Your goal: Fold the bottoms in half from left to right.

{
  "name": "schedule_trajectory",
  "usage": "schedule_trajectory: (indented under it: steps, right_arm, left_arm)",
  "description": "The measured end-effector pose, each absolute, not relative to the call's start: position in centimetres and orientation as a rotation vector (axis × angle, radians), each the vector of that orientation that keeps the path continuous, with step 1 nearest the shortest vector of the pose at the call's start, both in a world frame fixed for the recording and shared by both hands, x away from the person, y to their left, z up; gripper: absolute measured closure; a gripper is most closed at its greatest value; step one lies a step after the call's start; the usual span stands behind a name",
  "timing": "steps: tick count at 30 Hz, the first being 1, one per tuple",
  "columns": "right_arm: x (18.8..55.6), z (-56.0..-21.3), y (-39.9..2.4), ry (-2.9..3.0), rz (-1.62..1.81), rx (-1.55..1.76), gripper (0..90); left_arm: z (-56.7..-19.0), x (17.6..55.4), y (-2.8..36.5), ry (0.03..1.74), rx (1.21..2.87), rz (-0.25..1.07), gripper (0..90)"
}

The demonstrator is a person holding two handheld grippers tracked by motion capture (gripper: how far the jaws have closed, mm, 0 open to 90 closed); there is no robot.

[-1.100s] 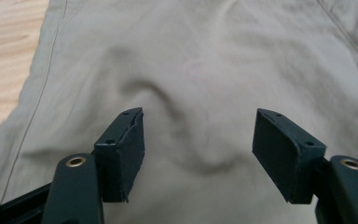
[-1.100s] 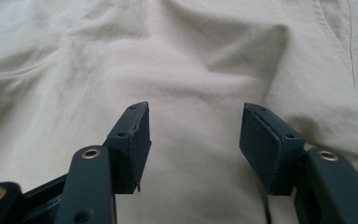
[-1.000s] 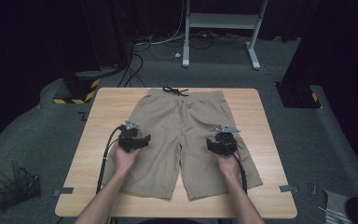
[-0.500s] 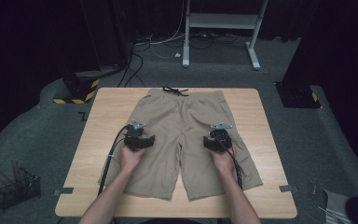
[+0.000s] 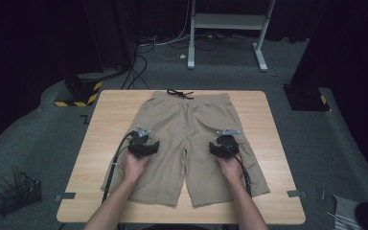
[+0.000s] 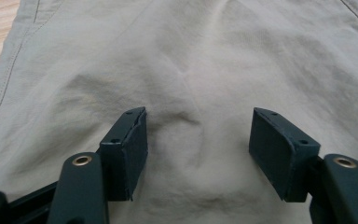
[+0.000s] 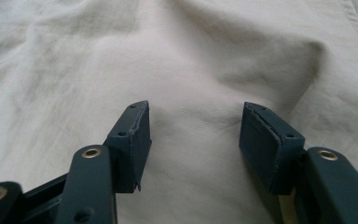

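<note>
We look down on a wooden table (image 5: 100, 143) where a pair of khaki shorts (image 5: 187, 143) lies flat, filling most of the middle. The waistband with its dark drawstring (image 5: 179, 93) sits at twelve o'clock, far from us, and the two leg hems point to six o'clock, toward us.

Our left gripper (image 5: 143, 143) rests over the leg at nine o'clock of the crotch seam, and our right gripper (image 5: 224, 143) over the leg at three o'clock, roughly level with each other. This even spacing suggests to us that each hand means to take one leg at the same height, perhaps to fold or smooth the garment.

In the left gripper view, the left gripper (image 6: 198, 147) has its jaws spread wide. They have just been closing a little, and a soft ridge of fabric rises between them, yet the pads do not press it. In the right gripper view, the right gripper (image 7: 193, 142) also stands spread, low over creased cloth, pinching nothing.

Off the table at eight o'clock, a small wire basket (image 5: 17, 194) stands on the grey floor (image 5: 52, 110).
</note>
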State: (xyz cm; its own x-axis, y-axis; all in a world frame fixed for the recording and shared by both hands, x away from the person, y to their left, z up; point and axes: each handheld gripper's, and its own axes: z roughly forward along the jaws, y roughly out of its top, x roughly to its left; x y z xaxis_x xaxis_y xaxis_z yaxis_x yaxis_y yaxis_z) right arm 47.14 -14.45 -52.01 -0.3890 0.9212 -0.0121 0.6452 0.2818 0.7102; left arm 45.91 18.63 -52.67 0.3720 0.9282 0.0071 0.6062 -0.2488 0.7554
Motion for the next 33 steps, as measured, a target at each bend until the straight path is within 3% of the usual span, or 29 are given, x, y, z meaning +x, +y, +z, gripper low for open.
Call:
schedule_trajectory:
  steps: [33]
  right_arm:
    - [37.3, -52.3, -14.3, 2.150, 0.921, 1.349, 43.5]
  left_arm:
    - [-52.7, 36.6, 17.9, 1.255, 1.992, 0.585, 37.9]
